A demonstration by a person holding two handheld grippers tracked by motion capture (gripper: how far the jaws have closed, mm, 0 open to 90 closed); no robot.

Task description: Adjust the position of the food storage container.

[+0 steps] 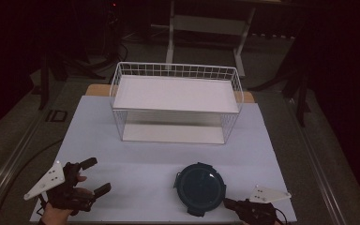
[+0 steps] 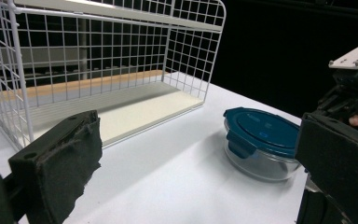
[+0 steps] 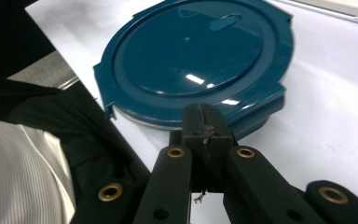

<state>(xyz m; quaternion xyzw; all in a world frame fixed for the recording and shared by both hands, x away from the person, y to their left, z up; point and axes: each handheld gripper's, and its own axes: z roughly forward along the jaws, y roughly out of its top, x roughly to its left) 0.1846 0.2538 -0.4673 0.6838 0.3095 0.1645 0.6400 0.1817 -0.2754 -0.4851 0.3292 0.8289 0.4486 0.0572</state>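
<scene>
A round glass container [image 1: 200, 188] with a dark teal clip lid sits flat, lid up, on the white counter [image 1: 136, 140], in front of the wire shelf rack [image 1: 176, 101]; being round, it has no long axis. The right gripper [image 3: 206, 122], jaws together and empty, sits at its near rim. The left gripper [image 1: 91, 176] rests well apart, jaws wide.

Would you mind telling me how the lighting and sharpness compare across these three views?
High view: dim, room black around the lit table. Left gripper view: brighter, near pads soft, wire rack crisp. Right gripper view: white glare streaks on the blue lid, far rim slightly blurred.
</scene>
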